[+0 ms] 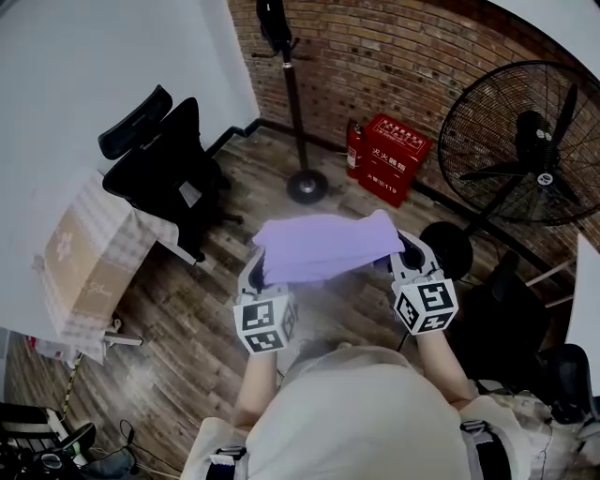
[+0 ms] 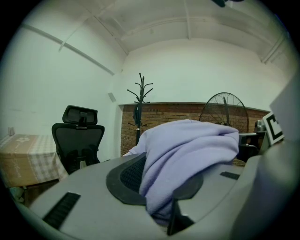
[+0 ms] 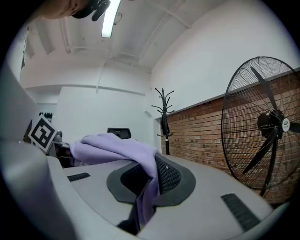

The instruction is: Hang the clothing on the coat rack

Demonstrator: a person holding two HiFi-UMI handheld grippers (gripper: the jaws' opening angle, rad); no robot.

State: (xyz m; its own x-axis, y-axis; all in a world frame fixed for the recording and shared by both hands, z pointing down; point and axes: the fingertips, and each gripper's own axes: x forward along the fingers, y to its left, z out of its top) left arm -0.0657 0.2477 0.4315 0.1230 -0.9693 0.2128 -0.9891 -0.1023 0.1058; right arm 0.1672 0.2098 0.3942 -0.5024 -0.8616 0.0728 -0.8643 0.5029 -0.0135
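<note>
A lavender garment (image 1: 323, 246) is stretched between my two grippers at chest height. My left gripper (image 1: 258, 281) is shut on its left end, and the cloth (image 2: 187, 150) bunches over the jaws. My right gripper (image 1: 401, 262) is shut on the right end, where the fabric (image 3: 145, 187) is pinched between the pads. The black coat rack (image 1: 292, 94) stands ahead by the brick wall, its round base (image 1: 307, 185) on the wood floor. A dark item hangs near the rack's top (image 1: 275, 23). The rack also shows far off in the left gripper view (image 2: 140, 105) and the right gripper view (image 3: 164, 119).
A black office chair (image 1: 164, 169) stands to the left beside a table with a checked cloth (image 1: 89, 262). A red crate (image 1: 386, 159) and a fire extinguisher (image 1: 354, 148) sit against the brick wall. A large black floor fan (image 1: 525, 150) stands at the right.
</note>
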